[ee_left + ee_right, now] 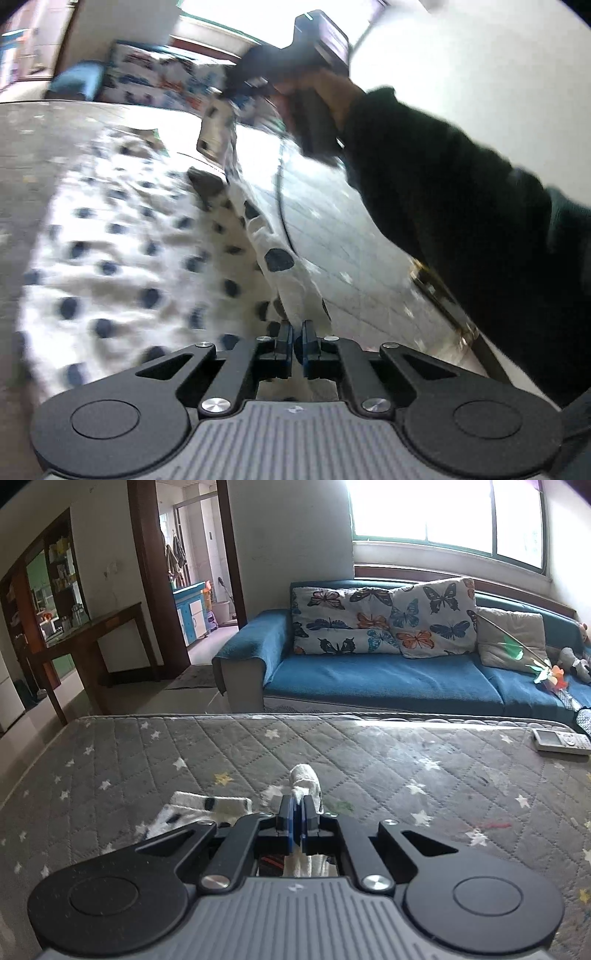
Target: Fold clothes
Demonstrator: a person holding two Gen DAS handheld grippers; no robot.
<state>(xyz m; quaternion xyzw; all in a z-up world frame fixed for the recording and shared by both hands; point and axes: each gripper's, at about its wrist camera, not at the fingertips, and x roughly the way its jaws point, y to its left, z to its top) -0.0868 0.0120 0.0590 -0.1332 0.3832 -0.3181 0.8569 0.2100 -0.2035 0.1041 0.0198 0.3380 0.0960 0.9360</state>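
A white garment with dark blue dots (122,251) lies spread on the grey quilted mattress (22,147), blurred in the left wrist view. My left gripper (297,334) is shut on an edge of this garment, which runs taut up to my right gripper (255,88), held by a hand in a dark sleeve. In the right wrist view my right gripper (298,808) is shut on a white bunch of the garment (304,775), above the mattress (369,760). A dotted part of the cloth (207,805) lies just left of it.
A blue sofa (388,672) with butterfly cushions (384,620) stands beyond the mattress. A remote control (561,741) lies at the mattress's right edge. A dark wooden table (92,635) and a doorway are at the left.
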